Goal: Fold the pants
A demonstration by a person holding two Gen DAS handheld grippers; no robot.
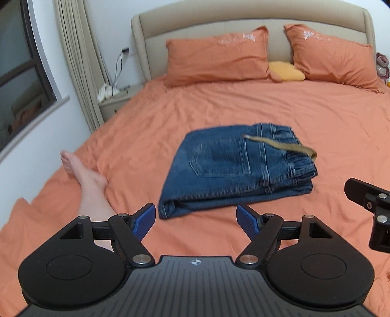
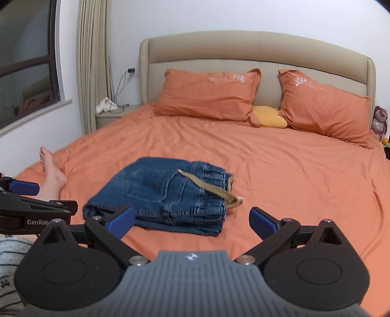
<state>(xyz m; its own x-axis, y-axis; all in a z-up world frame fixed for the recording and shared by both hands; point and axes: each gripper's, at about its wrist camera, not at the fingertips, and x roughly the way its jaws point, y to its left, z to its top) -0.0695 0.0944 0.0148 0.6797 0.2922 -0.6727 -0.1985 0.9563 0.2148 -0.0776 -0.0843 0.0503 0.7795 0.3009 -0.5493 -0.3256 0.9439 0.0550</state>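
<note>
Blue denim pants [image 1: 234, 170] lie folded into a compact stack on the orange bed sheet [image 1: 316, 136], back pocket up, with a khaki drawstring [image 1: 282, 144] trailing over the waistband. My left gripper [image 1: 196, 219] is open and empty, just short of the stack's near edge. My right gripper [image 2: 192, 222] is open and empty, close above the stack's near edge; the pants [image 2: 160, 192] and drawstring [image 2: 209, 189] show ahead of it. Part of the right gripper shows at the right edge of the left wrist view [image 1: 370, 204]; the left gripper shows at the left of the right wrist view [image 2: 24, 195].
A bare leg and foot [image 1: 85, 180] lie on the sheet left of the pants, also seen in the right wrist view [image 2: 52, 175]. Two orange pillows [image 1: 217, 58] and a yellow cushion [image 1: 287, 70] rest against the beige headboard [image 1: 243, 22]. A nightstand [image 1: 114, 102], curtain and window are at the left.
</note>
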